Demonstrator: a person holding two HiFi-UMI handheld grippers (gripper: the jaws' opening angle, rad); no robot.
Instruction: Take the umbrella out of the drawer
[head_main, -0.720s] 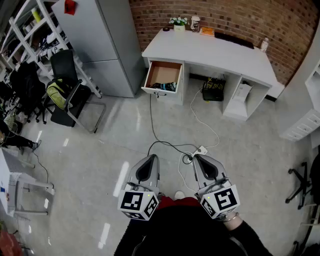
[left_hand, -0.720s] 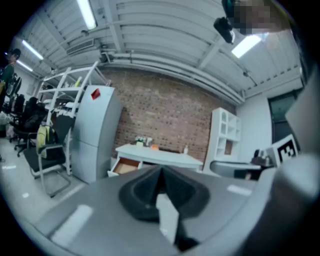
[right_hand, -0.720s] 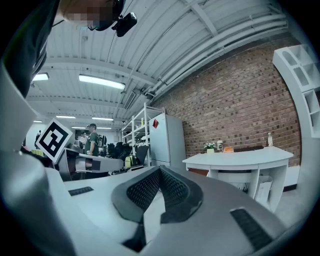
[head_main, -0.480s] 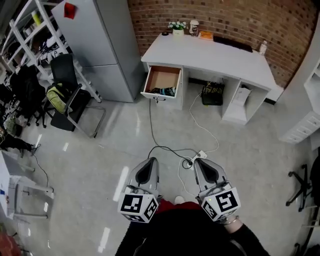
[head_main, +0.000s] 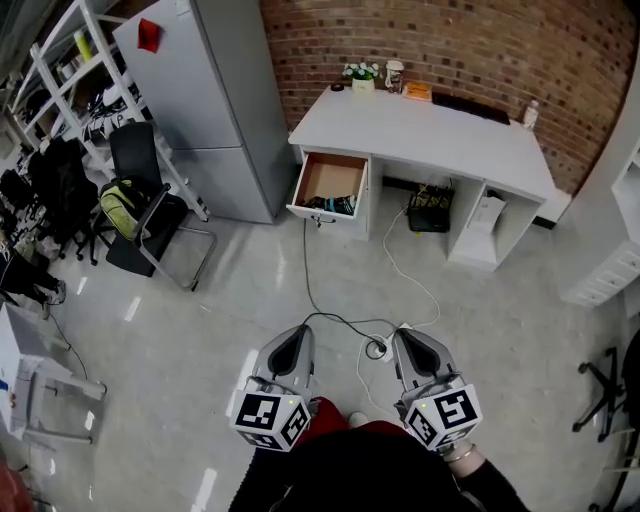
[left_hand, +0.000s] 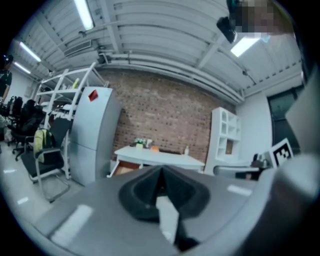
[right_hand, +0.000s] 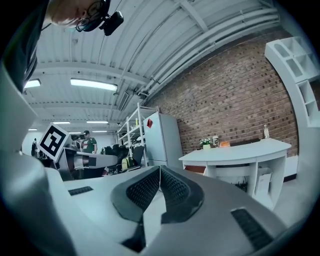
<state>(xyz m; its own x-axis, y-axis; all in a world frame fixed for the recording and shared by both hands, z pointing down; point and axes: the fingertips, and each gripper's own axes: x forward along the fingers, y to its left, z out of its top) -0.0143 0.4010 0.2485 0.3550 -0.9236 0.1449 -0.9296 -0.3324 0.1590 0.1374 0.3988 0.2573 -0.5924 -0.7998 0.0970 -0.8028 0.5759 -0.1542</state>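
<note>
A white desk (head_main: 430, 135) stands against the brick wall, far ahead of me. Its left drawer (head_main: 331, 184) is pulled out, with a dark folded umbrella (head_main: 330, 204) lying at its front end. My left gripper (head_main: 298, 335) and right gripper (head_main: 403, 338) are held side by side low in the head view, well short of the desk, both pointing toward it. Each has its jaws shut with nothing between them. In the left gripper view the desk (left_hand: 159, 156) shows small beyond the closed jaws; in the right gripper view the desk (right_hand: 237, 150) sits to the right.
A grey cabinet (head_main: 205, 95) stands left of the desk. A black chair (head_main: 145, 205) with a green bag and white shelving (head_main: 70, 70) line the left side. A cable and power strip (head_main: 378, 345) lie on the floor just ahead of the grippers. White shelves (head_main: 610, 260) stand at right.
The whole view has shifted: the desk and drawer sit slightly lower and further right in the picture. Both grippers have dropped lower in the frame and stay shut.
</note>
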